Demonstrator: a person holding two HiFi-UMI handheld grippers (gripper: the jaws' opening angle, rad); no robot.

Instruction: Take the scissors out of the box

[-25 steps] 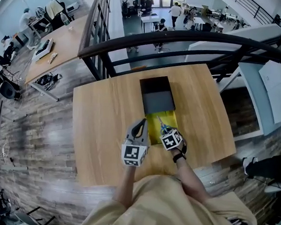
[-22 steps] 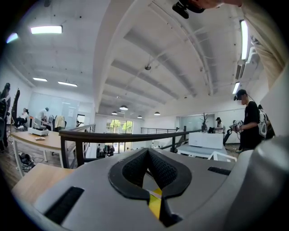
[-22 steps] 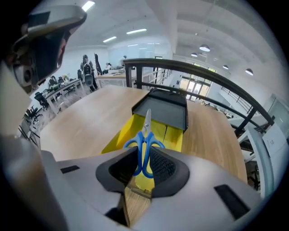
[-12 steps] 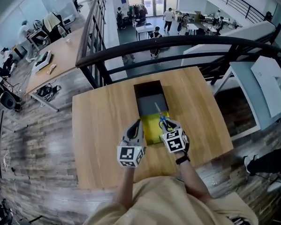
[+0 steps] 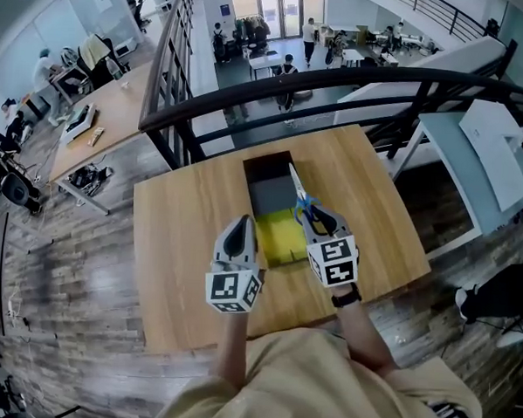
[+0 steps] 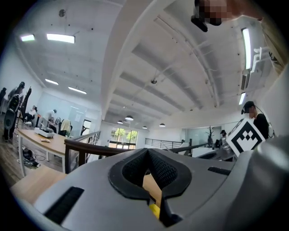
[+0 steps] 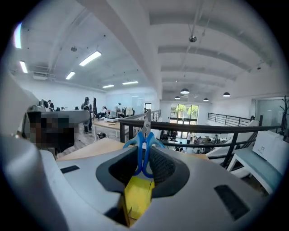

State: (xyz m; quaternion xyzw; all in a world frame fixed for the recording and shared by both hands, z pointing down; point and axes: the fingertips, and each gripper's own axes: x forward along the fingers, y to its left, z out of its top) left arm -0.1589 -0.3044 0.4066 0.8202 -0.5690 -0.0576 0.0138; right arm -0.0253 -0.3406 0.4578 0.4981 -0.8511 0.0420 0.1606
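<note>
Two tongs over the table, scissors out of the box

On your left, the left gripper (image 5: 240, 238) hovers just beside the box (image 5: 275, 244). Its jaws are pressed together on nothing, and it points level, away from you. The box lies open on the table (image 5: 177, 234), with its yellow tray slid out of the dark sleeve. On your right, the right gripper (image 5: 319, 221) is clamped on the blue handles of the scissors (image 5: 300, 197). Their blades point away from you, above the box's right edge. The lift looks nearly finished. Squeeze firmly, since only the handle loops are pinched and the blades could swing. Carry them sideways to bare wood on the right, then lower them flat before releasing.
</note>
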